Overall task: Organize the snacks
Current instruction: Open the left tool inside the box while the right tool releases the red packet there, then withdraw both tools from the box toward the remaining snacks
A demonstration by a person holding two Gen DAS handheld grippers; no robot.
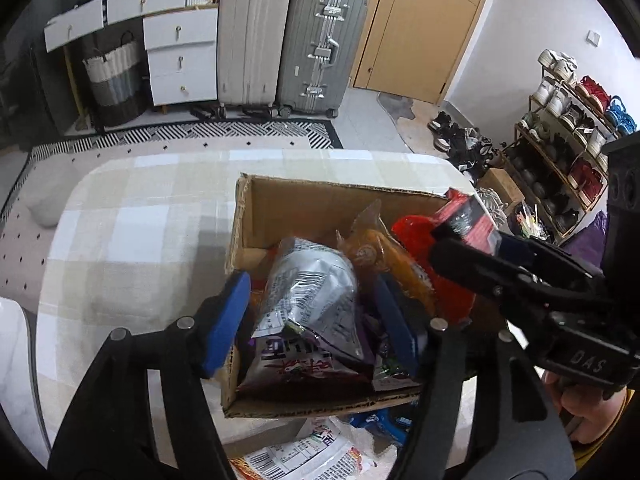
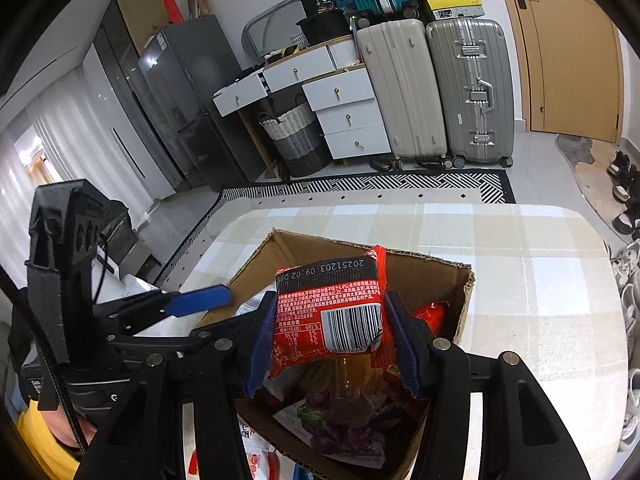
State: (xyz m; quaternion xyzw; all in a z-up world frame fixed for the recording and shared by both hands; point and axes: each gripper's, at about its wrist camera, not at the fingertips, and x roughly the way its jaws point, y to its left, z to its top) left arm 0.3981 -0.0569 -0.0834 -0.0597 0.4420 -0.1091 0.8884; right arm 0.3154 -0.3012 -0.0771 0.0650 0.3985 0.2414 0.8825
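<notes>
L gripper (image 1: 310, 312) open over cardboard box (image 1: 296, 208) w/ silver packet (image 1: 312, 288) betw. its fingers; R gripper (image 1: 464, 240) clamps red packet (image 1: 464, 212) above box; checked table (image 1: 132, 240).

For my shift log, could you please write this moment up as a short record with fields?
surface: table with checked cloth
container: open cardboard box, holding several snack packets
right gripper: shut on red snack packet, held above the box
left gripper: open, empty, over the box's near left side
in box: silver packet, orange packet
outside box: more packets on the near side
</notes>
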